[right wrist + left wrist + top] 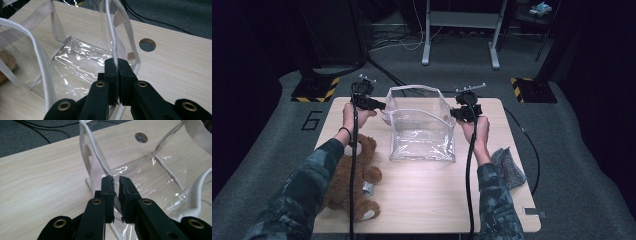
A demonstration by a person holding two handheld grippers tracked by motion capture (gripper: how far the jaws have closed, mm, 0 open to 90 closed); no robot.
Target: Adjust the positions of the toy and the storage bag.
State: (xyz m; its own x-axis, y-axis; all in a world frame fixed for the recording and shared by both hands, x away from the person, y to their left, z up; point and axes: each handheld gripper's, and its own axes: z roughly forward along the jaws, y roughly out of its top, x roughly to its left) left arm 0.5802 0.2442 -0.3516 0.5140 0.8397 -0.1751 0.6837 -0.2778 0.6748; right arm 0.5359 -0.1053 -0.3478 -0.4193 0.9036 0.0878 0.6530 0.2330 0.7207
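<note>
A clear plastic tote bag (422,132) with white fabric trim stands open in the middle of the wooden table (432,190). My left gripper (382,105) is at the bag's left wall. In the left gripper view the jaws (115,183) are closed on the white rim (96,157), with a thin gap between them. My right gripper (453,114) is at the bag's right wall. In the right gripper view it (117,65) is shut tight on the white edge trim (111,32). The bag's inside (75,62) holds nothing.
A brown teddy bear (357,177) lies on the table's near left, under the left forearm. A grey cloth (511,167) sits at the right edge. A round hole (147,45) is in the tabletop beside the bag. Cables and stand legs (459,52) lie on the floor beyond.
</note>
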